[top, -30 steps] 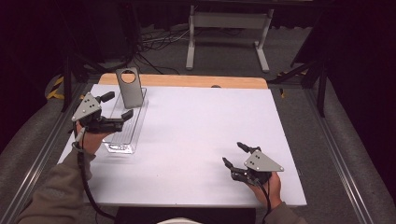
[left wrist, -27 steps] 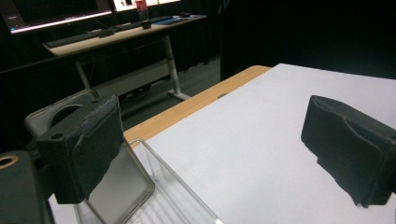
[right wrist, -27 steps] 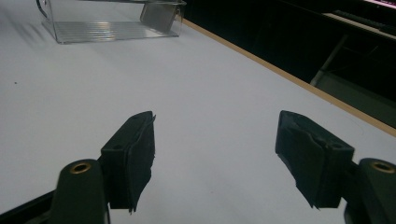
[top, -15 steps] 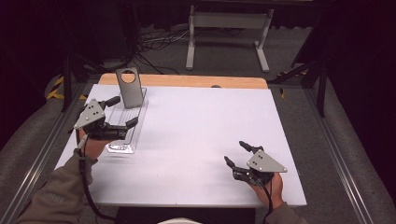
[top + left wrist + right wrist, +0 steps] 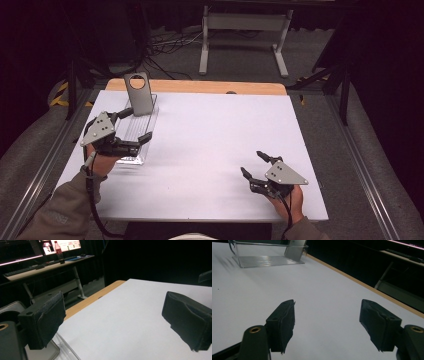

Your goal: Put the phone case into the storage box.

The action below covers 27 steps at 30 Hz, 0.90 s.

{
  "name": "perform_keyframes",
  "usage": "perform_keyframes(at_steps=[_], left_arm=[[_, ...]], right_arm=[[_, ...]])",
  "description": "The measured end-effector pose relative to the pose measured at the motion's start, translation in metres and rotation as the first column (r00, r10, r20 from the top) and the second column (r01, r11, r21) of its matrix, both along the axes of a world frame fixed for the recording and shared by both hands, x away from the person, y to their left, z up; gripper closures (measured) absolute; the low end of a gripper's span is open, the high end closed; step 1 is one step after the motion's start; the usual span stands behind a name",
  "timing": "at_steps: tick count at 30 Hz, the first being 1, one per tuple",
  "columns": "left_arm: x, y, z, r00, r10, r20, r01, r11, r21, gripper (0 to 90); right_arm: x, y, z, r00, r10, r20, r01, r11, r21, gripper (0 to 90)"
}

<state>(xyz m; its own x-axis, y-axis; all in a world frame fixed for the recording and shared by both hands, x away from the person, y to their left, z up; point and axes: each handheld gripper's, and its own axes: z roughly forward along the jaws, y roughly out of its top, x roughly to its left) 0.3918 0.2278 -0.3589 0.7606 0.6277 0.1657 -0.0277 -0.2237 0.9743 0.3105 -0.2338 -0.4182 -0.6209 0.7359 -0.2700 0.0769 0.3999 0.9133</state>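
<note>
From the high view, your left gripper (image 5: 131, 126) hangs over the near part of the clear tray (image 5: 139, 127) at the left edge of the white tabletop (image 5: 210, 145). Its jaws are spread wide, one tip reaching toward the grey plate (image 5: 138, 93) that stands upright at the tray's far end, the other over the tray's near right wall. Your right gripper (image 5: 255, 164) sits low near the front right of the tabletop, jaws parted with nothing between them, well apart from the tray.

In the left gripper view, your left gripper (image 5: 112, 320) has its jaws released and bare tabletop (image 5: 130, 322) showing in the gap. A corner of the clear tray (image 5: 62, 350) lies below the left-hand jaw; whether that jaw touches the tray is hard to judge from here.

In the right gripper view, your right gripper (image 5: 327, 322) is also slack and open over plain tabletop (image 5: 312, 290). The tray (image 5: 269, 255) lies far ahead of the jaws and off to their left, with the grey plate (image 5: 295, 248) leaning at its right-hand end.
</note>
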Motion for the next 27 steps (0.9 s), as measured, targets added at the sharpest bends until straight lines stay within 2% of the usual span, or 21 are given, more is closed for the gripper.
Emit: perform_keyframes(at_steps=[7, 8, 21, 22, 27], left_arm=[[-0.006, -0.003, -0.001, 0.9999, -0.016, -0.001, 0.016, 0.9999, 0.003, 5.7], [-0.006, -0.003, -0.002, 0.9998, -0.018, 0.000, 0.018, 0.9998, -0.007, 5.7], [-0.014, -0.012, -0.012, 0.9987, -0.049, -0.015, 0.049, 0.9988, 0.009, 5.2], [-0.015, -0.012, -0.012, 0.9987, -0.049, -0.013, 0.050, 0.9986, 0.020, 5.1], [-0.019, -0.014, -0.016, 0.9979, -0.064, -0.010, 0.064, 0.9978, 0.014, 4.9]], right_arm=[[-0.001, -0.001, 0.001, 1.0000, -0.005, 0.002, 0.005, 1.000, 0.007, 29.1], [-0.001, -0.001, 0.000, 1.0000, -0.005, 0.002, 0.005, 1.000, 0.006, 29.1], [-0.001, -0.002, 0.001, 0.9999, -0.007, 0.008, 0.007, 1.000, 0.004, 29.2], [-0.001, -0.002, 0.001, 0.9999, -0.007, 0.008, 0.007, 1.000, 0.005, 29.2], [-0.002, -0.003, 0.002, 0.9997, -0.016, 0.018, 0.015, 1.000, 0.017, 29.4]])
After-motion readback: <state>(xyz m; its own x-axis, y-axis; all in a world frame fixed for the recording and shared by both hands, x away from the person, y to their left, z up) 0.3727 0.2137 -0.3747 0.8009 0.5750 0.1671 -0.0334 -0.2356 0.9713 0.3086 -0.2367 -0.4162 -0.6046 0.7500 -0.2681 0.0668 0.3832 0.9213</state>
